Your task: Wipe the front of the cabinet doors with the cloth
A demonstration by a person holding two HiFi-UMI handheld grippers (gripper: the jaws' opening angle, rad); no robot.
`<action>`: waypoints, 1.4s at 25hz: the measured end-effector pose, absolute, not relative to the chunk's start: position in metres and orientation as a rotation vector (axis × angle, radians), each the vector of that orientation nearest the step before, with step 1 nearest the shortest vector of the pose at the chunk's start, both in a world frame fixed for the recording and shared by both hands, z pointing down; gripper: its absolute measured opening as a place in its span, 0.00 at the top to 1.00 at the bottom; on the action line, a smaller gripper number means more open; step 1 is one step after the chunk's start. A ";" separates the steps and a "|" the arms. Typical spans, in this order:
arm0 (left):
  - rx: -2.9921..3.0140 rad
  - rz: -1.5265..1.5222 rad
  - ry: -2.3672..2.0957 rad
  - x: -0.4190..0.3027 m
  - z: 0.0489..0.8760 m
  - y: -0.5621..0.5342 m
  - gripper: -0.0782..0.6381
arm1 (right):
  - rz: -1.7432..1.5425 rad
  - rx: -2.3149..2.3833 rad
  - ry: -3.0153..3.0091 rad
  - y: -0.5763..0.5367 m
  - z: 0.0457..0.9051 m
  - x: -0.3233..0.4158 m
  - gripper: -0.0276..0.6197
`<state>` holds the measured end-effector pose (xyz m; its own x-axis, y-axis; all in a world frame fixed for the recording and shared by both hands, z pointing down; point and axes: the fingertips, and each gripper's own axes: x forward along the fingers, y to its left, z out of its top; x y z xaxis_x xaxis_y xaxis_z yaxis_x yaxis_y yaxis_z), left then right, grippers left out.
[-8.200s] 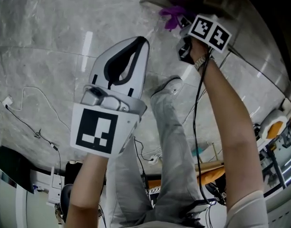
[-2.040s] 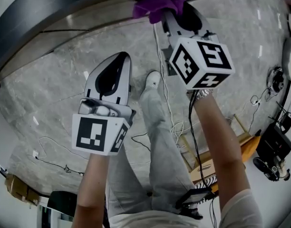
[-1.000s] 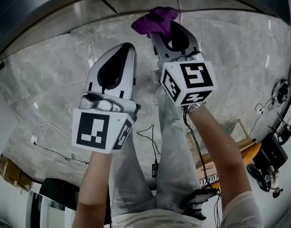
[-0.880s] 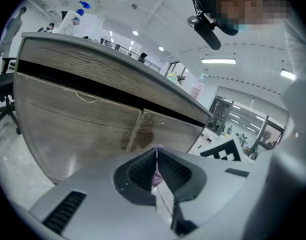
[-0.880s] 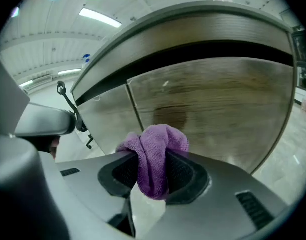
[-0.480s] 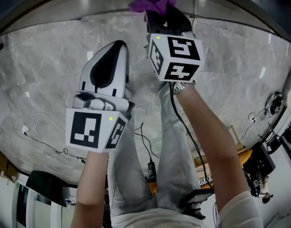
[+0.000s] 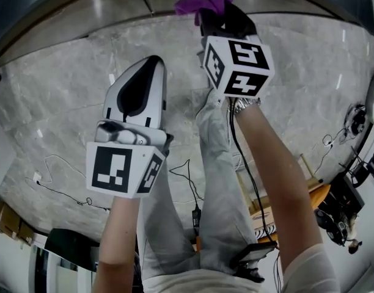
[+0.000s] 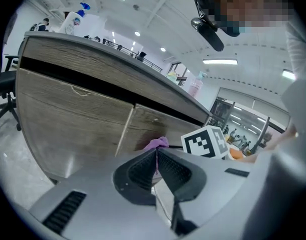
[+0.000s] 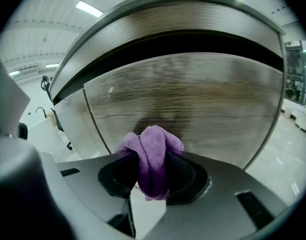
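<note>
R gripper (image 9: 152,173) clamped tight on purple cloth (image 9: 153,146). Wad folded w/ long axis along jaws, bulging past tips toward wood cabinet door (image 9: 203,99); I can't tell if it touches. L gripper (image 8: 156,159) jaws together, empty, beside R. Countertop (image 9: 183,19) overhangs doors; cables (image 7: 186,174) on floor.

The cloth (image 9: 153,139) is purple, against cabinet doors (image 9: 193,99) of grey-brown wood grain. The left claw (image 8: 156,153) and right claw (image 9: 152,156) are pale grey with black pads, their marker cubes (image 7: 239,63) black-and-white squares. The floor (image 7: 58,108) is grey veined marble.
</note>
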<state>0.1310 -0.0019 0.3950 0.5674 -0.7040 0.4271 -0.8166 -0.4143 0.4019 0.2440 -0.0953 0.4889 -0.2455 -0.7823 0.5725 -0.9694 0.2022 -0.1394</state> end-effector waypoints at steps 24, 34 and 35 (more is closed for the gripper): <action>2.277 0.241 -1.085 0.315 0.399 0.008 0.87 | 0.736 1.780 -1.935 -0.072 0.495 0.471 0.74; 2.262 0.304 -1.027 0.234 0.424 0.025 0.87 | 0.840 1.567 -1.998 -0.025 0.546 0.313 0.74; 2.257 0.306 -1.037 0.219 0.425 0.023 0.87 | 0.840 1.536 -2.014 -0.025 0.549 0.291 0.74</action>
